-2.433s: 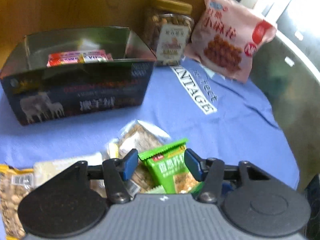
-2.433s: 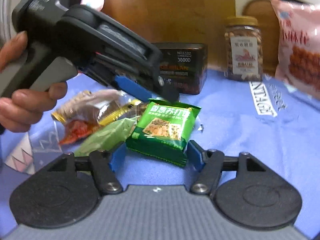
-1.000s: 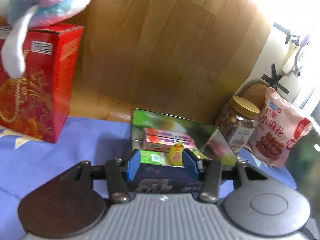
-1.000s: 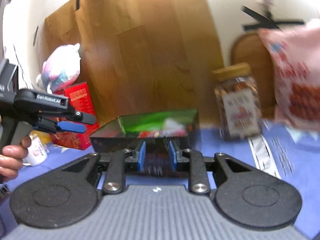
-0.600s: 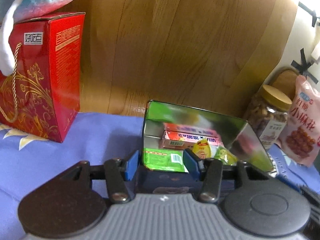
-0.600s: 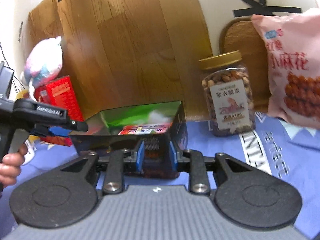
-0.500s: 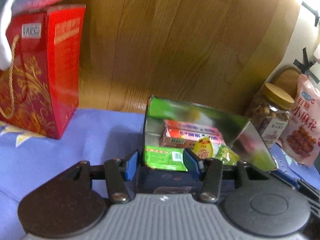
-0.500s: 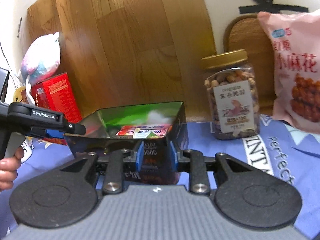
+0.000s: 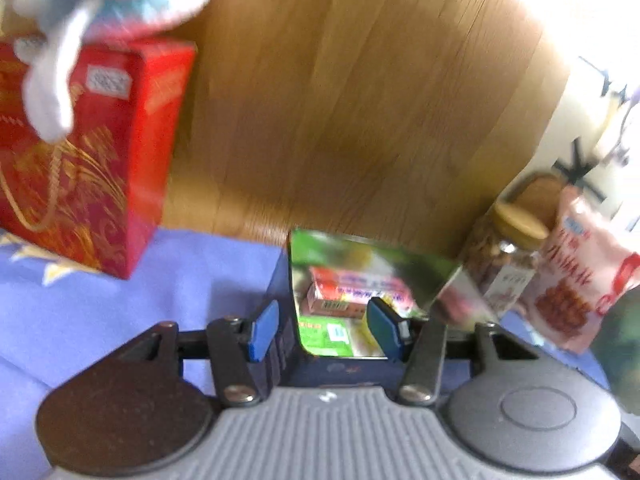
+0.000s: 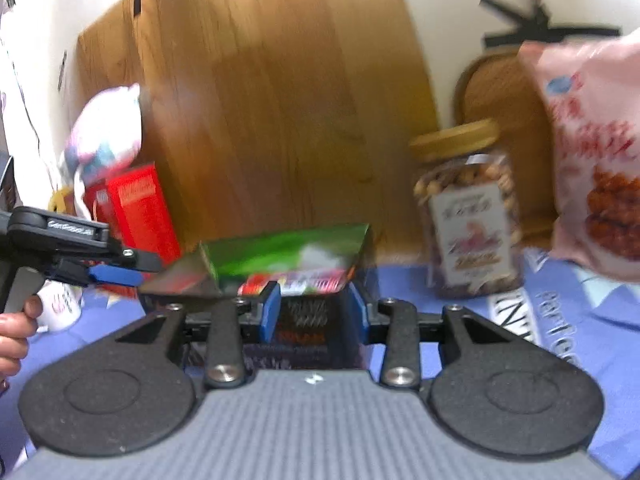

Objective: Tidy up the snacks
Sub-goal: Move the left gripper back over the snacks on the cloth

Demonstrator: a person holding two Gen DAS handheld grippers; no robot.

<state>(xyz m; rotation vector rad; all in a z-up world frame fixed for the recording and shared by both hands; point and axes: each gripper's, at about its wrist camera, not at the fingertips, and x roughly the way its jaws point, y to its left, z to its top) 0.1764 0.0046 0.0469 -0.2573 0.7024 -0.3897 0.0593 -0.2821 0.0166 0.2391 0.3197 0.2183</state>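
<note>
A dark open box with shiny inner walls (image 9: 404, 264) stands on the blue cloth. Inside lie a red and white snack box (image 9: 352, 298) and a green packet (image 9: 324, 336). My left gripper (image 9: 324, 330) is open and empty just before the box's near wall. The box also shows in the right wrist view (image 10: 280, 264). My right gripper (image 10: 312, 314) is partly open with nothing between its blue pads, close to the box front. The left gripper shows from the side in the right wrist view (image 10: 116, 274).
A red gift box (image 9: 80, 152) with a plush toy (image 9: 112, 4) on top stands at the left. A jar of nuts (image 10: 468, 216) and a pink snack bag (image 10: 592, 152) stand at the right. A wooden board (image 9: 352, 92) leans behind.
Both grippers left the snack pile and came up to the box. The green packet that lay on the cloth between the grippers now lies in the box. Both views are blurred by motion.
</note>
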